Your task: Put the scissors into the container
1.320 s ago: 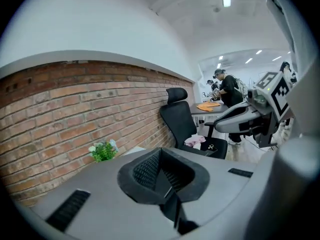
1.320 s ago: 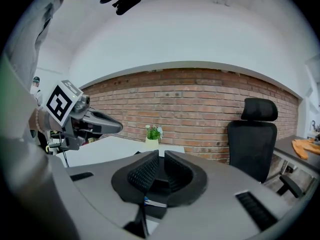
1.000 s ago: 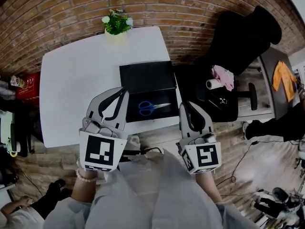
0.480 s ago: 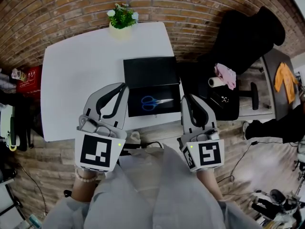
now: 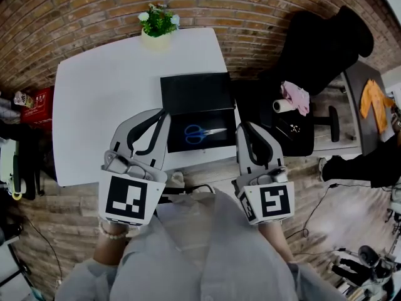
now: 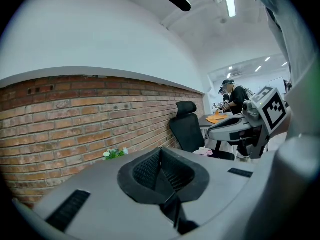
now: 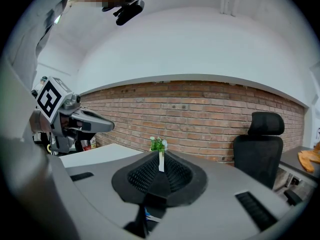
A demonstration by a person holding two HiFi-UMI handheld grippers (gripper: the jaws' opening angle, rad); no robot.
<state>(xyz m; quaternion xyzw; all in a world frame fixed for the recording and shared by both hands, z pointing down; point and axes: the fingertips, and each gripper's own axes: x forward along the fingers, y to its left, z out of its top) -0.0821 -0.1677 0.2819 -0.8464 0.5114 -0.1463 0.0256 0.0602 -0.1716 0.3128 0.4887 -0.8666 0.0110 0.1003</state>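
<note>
Blue-handled scissors [image 5: 203, 132] lie flat on a black mat-like surface [image 5: 219, 140] at the near edge of the white table [image 5: 100, 105]. A black container [image 5: 194, 91] sits just behind them. My left gripper [image 5: 164, 113] hovers left of the scissors, its pads pressed together with nothing between them [image 6: 160, 151]. On the scissors' right is my right gripper [image 5: 241, 125], also shut and empty [image 7: 160, 156]. Both are held level, above the table's front edge, and touch nothing.
A small potted plant [image 5: 156, 27] stands at the table's far edge by the brick wall. A black office chair [image 5: 313, 55] with a pink cloth [image 5: 293, 98] and a white roll [image 5: 279, 106] is to the right. A red box [image 5: 37, 108] sits on the floor at left.
The head view has shifted slightly, so the table sits a little higher in the picture. Both grippers stay shut and nearly still. The scissors have not moved.
</note>
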